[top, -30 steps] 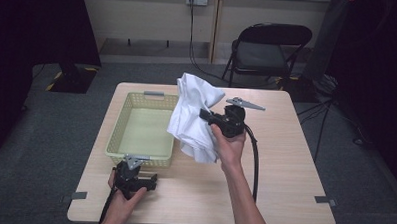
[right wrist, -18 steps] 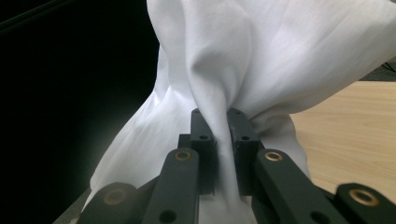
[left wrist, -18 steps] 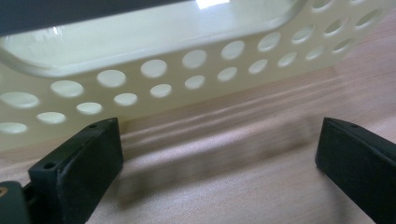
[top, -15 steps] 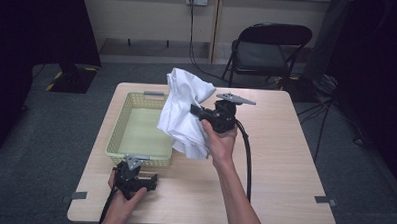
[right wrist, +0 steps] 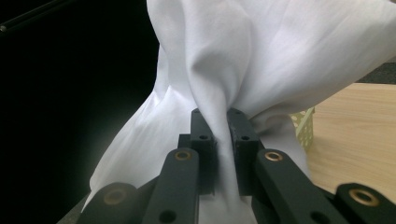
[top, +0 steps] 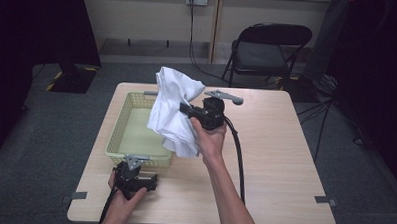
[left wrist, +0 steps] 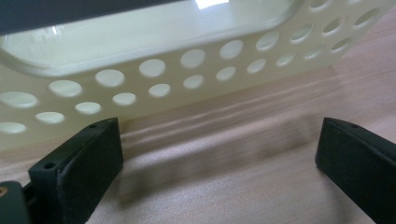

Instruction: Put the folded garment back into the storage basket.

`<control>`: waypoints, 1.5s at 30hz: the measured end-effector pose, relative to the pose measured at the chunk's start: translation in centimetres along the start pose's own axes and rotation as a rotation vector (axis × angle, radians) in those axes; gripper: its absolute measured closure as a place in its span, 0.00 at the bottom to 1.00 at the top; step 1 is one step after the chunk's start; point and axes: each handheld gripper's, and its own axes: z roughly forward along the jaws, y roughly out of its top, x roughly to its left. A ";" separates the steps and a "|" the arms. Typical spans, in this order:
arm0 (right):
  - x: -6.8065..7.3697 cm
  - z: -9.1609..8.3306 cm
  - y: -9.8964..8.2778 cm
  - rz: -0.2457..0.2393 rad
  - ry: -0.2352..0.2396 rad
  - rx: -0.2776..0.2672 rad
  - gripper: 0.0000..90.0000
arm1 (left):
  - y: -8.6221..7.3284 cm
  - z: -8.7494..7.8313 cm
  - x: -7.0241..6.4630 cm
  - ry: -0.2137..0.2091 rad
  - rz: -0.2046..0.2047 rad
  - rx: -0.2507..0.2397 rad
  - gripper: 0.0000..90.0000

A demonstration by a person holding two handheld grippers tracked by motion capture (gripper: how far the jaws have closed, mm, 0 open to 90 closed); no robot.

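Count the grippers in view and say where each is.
2. The left gripper rests on the table by the near wall of the basket, jaws open. The right gripper is raised over the basket's right edge, clamped on the white cloth.

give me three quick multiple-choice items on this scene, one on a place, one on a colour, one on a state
1. Where is the left hand-held gripper?
A. on the table, near the basket
B. inside the basket
C. on the chair

2. What colour is the cloth?
A. red
B. white
C. black

3. How is the right hand-held gripper?
A. wide open, empty
B. shut on the cloth
C. lying on the floor

Answers: 1 A, the high view shows it beside the basket's near wall; 2 B, it looks white in both views; 3 B, its jaws pinch a fold.
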 end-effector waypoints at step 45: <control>3.3 8.9 0.6 0.017 0.058 0.063 0.93 | 0.0 0.0 0.0 -0.001 0.001 0.001 0.00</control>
